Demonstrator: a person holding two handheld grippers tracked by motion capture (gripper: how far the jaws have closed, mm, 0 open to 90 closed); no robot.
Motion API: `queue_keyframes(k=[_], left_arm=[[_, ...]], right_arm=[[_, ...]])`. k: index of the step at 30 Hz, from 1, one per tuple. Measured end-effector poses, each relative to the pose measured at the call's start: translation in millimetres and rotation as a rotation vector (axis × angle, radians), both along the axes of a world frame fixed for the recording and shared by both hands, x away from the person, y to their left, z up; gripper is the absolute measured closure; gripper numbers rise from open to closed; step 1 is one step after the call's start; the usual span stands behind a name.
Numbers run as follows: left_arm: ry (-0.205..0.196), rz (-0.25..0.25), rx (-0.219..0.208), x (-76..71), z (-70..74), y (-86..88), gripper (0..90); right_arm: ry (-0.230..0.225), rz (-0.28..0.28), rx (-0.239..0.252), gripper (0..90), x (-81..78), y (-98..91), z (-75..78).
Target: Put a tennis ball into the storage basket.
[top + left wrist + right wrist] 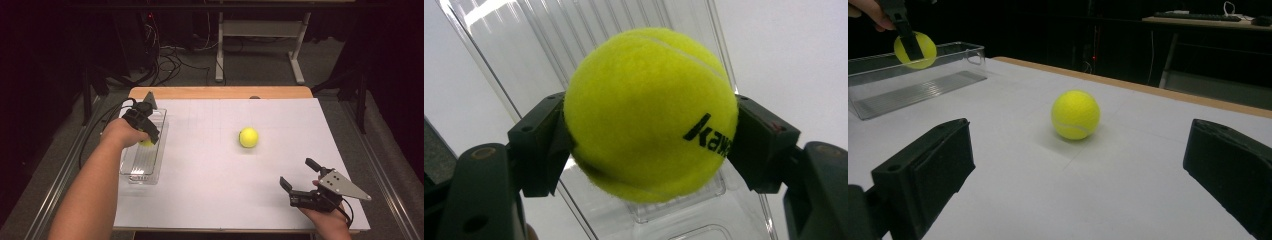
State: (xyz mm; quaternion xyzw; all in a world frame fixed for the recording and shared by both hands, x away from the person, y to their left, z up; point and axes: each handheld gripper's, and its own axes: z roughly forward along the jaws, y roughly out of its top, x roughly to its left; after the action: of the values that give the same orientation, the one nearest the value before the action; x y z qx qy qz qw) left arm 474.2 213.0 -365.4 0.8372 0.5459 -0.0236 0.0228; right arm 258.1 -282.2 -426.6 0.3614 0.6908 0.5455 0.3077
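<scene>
A yellow tennis ball (649, 112) with black lettering sits squeezed between the pads of my left gripper (150, 138), which is shut on it just above a clear plastic tray (142, 165) at the table's left side. That same ball (914, 49) hangs over the tray (908, 87) in the right gripper view. A second tennis ball (248, 137) lies loose on the white sheet near the table's middle, also seen ahead of my right gripper (1075, 115). My right gripper (298, 174) stands open near the front right edge, with nothing between its jaws.
The white sheet (210, 190) covers most of the wooden table (220, 92). Cables and a white metal frame (260, 45) lie on the dark floor beyond the far edge. A desk with a keyboard (1198, 17) stands in the background.
</scene>
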Motion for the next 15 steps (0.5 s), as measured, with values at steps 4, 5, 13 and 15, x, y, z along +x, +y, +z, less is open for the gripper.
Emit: queue_keyframes(k=[4,5,13,15], left_arm=[[-0.005,-0.003,0.001,-1.1,1.5,-0.5,26.2],[-0.006,-0.003,0.001,-1.3,1.7,-0.5,26.2],[-0.027,-0.017,-0.043,-3.8,9.4,-1.0,0.3],[-0.017,-0.023,-0.036,-5.6,10.0,-2.4,0.6]], right_arm=[[-0.001,0.001,-0.001,0.2,0.0,0.4,0.0],[0.0,0.001,0.0,0.2,-0.1,0.7,0.1],[-0.003,0.001,-0.001,0.3,-0.2,0.8,0.4],[-0.002,0.001,-0.001,0.2,-0.3,1.1,0.4]])
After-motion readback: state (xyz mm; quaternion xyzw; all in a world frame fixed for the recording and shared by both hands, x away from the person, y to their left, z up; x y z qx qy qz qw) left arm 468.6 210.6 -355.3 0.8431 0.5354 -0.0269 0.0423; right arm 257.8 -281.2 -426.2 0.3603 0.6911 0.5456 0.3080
